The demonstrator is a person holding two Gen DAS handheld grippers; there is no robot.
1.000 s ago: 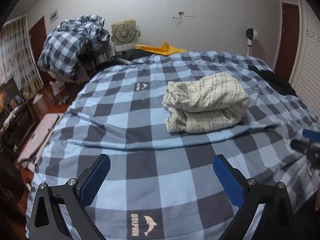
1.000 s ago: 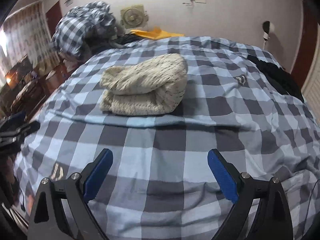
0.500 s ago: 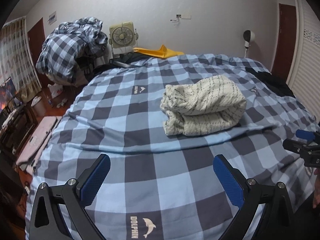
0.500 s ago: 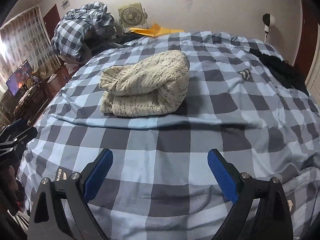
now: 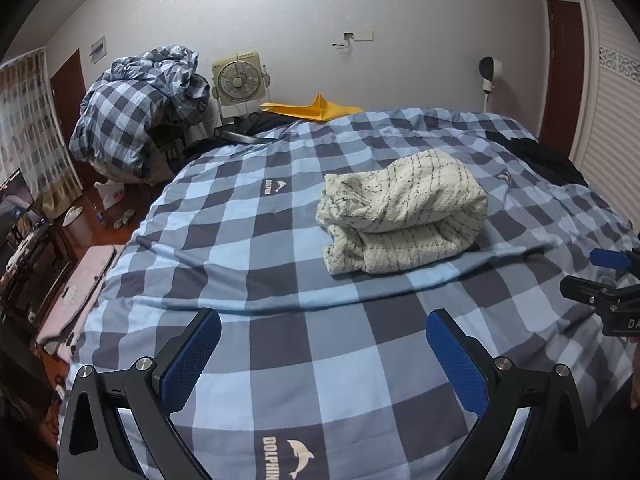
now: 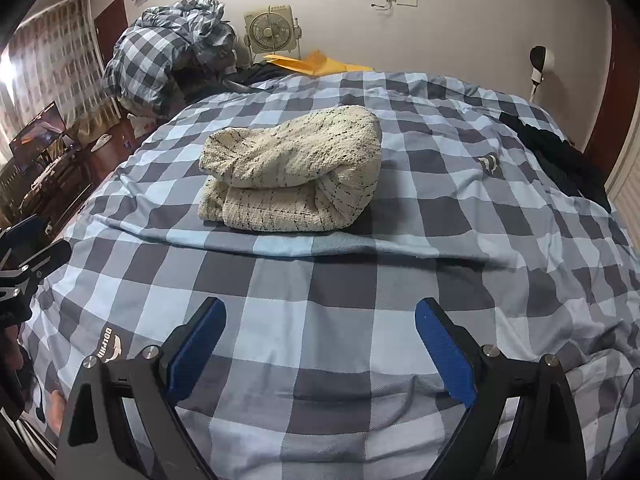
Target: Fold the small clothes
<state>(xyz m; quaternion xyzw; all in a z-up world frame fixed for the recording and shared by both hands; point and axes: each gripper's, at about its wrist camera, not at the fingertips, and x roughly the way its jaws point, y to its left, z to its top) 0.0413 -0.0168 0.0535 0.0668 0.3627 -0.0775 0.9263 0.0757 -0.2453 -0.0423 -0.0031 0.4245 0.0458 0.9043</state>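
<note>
I am holding my left gripper [image 5: 322, 354] above the near part of the bed, its two blue pads [image 5: 188, 360] spread wide apart and gripping nothing, only checked cover showing between them. My right gripper [image 6: 320, 344] is hanging the same way, both of its blue pads [image 6: 444, 350] standing far apart with nothing between them but cover.

One cream knitted garment [image 5: 404, 212] with thin dark lines is lying folded into a thick bundle on the blue-and-grey checked duvet [image 5: 256, 240]. From my left tool it is sitting at about 1 o'clock, well apart from the pads; from my right tool the same garment [image 6: 292, 172] is lying at about 11 o'clock, also well clear. One long crease in the cover is running across the bed between the bundle and both tools.

I am counting three dolphin logos on the cover in the left view, one of them just ahead of my left tool at 6 o'clock. My right gripper [image 5: 612, 280] is showing at 3 o'clock in that view, at the frame edge.

Beyond the bed, one box fan [image 5: 237, 80] is standing at 11 o'clock against the wall, one heap of checked bedding [image 5: 140, 112] is piled at 10 o'clock, one yellow sheet [image 5: 316, 109] is lying at 12 o'clock, and one dark garment [image 6: 560, 156] is lying at 2 o'clock in the right view
</note>
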